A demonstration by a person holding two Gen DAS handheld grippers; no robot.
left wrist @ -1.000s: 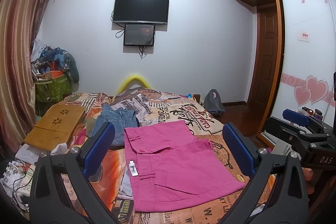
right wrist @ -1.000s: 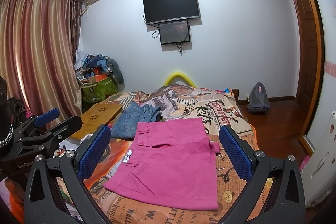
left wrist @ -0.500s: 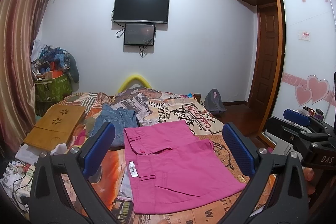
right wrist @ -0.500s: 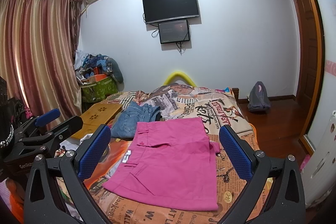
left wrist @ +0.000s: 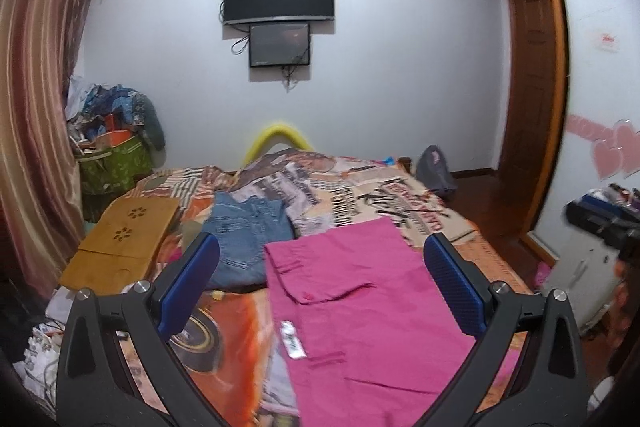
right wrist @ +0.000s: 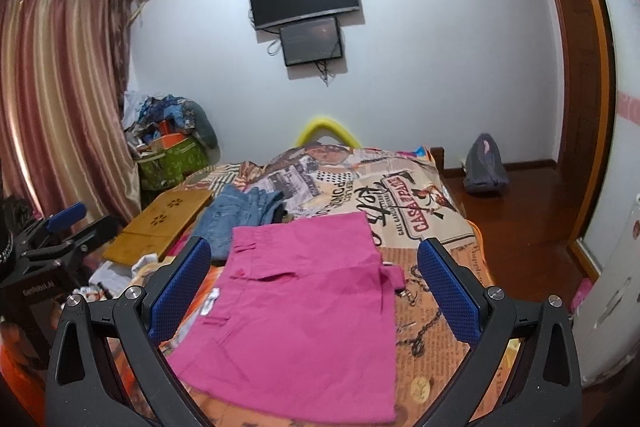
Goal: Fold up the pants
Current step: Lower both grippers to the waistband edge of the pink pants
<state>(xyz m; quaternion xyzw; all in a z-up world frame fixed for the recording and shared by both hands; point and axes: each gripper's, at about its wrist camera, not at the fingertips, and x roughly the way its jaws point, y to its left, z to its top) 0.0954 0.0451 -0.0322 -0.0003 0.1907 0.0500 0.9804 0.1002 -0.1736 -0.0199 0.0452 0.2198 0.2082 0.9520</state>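
Observation:
Pink pants [left wrist: 372,311] lie folded flat on the printed bedspread [left wrist: 360,195], waistband toward the far wall, a white label at their left edge. They also show in the right wrist view [right wrist: 304,311]. My left gripper [left wrist: 320,291] is open and empty, held above the near part of the pants. My right gripper [right wrist: 314,291] is open and empty, also above the pants. Each gripper shows at the side of the other's view: the right one [left wrist: 604,223], the left one [right wrist: 52,235].
Folded blue jeans [left wrist: 248,231] lie just beyond the pink pants to the left. A wooden lap tray [left wrist: 120,243] sits at the bed's left edge. A green basket of clutter [left wrist: 112,163] and curtains stand left. A grey bag [right wrist: 486,167] rests on the floor right.
My left gripper has shifted so the pants sit more to the right and closer in its view. The right gripper has barely moved. Both stay open.

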